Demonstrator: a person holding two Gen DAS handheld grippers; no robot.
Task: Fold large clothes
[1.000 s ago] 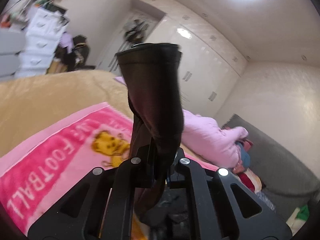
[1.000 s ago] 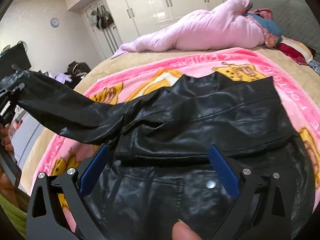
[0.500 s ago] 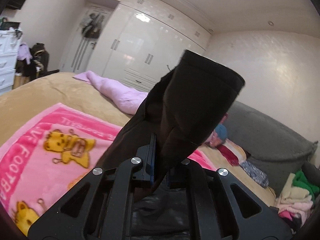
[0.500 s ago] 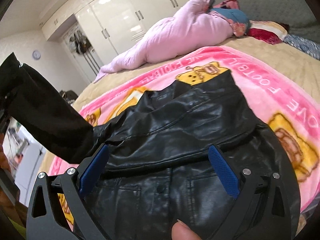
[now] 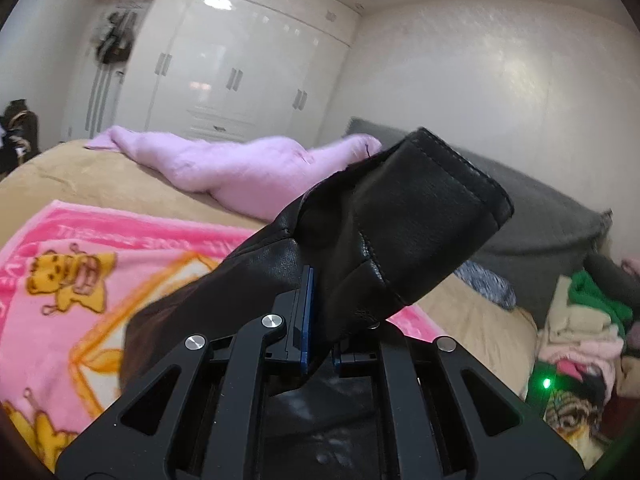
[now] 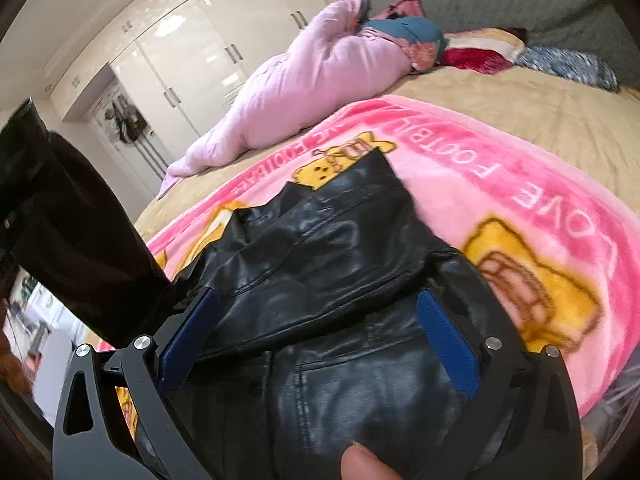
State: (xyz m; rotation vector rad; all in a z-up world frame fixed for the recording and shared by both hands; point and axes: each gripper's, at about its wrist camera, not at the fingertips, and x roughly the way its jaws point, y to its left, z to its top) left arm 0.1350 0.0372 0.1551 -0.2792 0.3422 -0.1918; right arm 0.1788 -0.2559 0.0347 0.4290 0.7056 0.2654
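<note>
A black leather jacket (image 6: pixel 320 264) lies on a pink cartoon blanket (image 6: pixel 520 184) on the bed. My left gripper (image 5: pixel 320 320) is shut on the jacket's sleeve (image 5: pixel 392 232) near the cuff and holds it raised above the blanket. The raised sleeve (image 6: pixel 76 240) also shows at the left of the right wrist view. My right gripper (image 6: pixel 320 340) is open, its blue pads (image 6: pixel 448 344) spread wide over the jacket's body, low above it. I cannot tell if it touches the leather.
A rolled pink quilt (image 6: pixel 312 80) lies at the far side of the tan bed (image 6: pixel 540 108). A grey headboard (image 5: pixel 540 216) and a pile of clothes (image 5: pixel 580 320) are at the right. White wardrobes (image 5: pixel 224 64) line the wall.
My left gripper has swung the held sleeve to the right, over toward the jacket's body. My right gripper has stayed open and moved closer over the jacket.
</note>
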